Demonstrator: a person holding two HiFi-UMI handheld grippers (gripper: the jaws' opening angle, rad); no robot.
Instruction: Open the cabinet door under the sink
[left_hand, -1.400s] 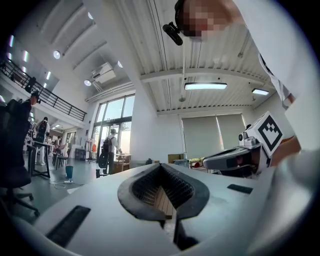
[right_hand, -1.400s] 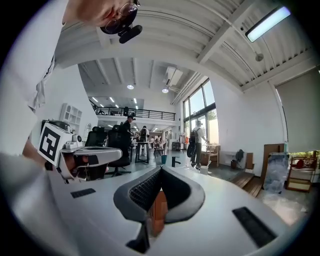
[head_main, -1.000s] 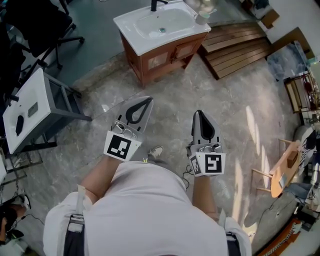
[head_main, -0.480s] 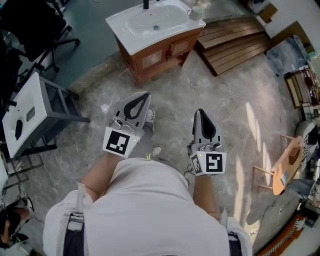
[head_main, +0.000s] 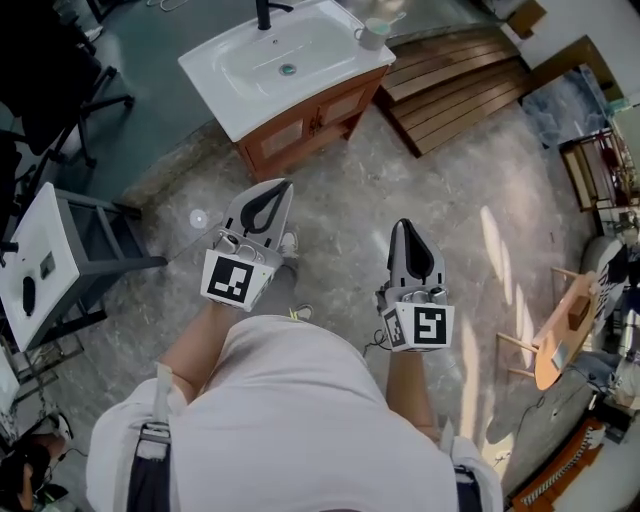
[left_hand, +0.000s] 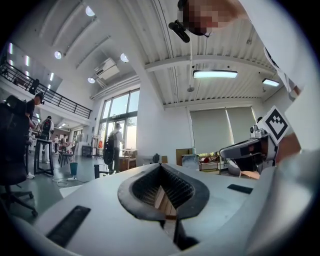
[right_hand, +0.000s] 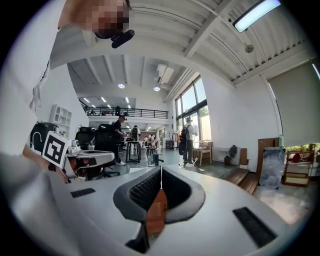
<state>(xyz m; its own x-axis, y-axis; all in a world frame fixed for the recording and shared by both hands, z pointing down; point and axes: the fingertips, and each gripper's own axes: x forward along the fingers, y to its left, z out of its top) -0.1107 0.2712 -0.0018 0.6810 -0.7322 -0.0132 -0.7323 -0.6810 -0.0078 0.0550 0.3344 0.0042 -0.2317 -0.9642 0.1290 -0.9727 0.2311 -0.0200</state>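
Note:
In the head view the sink cabinet (head_main: 305, 128) stands on the floor ahead: reddish-brown wood under a white basin (head_main: 285, 60), with a black faucet (head_main: 263, 12). Its two doors (head_main: 345, 105) with pale panels face me and are closed. My left gripper (head_main: 285, 185) points toward the cabinet, a short way from its front, with the jaws together and nothing in them. My right gripper (head_main: 401, 225) hangs farther back to the right, also shut and empty. In both gripper views the closed tips (left_hand: 161, 166) (right_hand: 161, 169) point at the room, not the cabinet.
A cup (head_main: 373, 33) sits on the basin's right corner. Wooden slatted boards (head_main: 455, 85) lie to the cabinet's right. A white-topped grey stand (head_main: 60, 255) is at the left, with an office chair (head_main: 70, 80) behind it. A wooden stool (head_main: 562, 335) stands far right.
The sink cabinet has grown larger and slid left in the head view as the person stepped toward it. Both grippers stay shut in front of the body.

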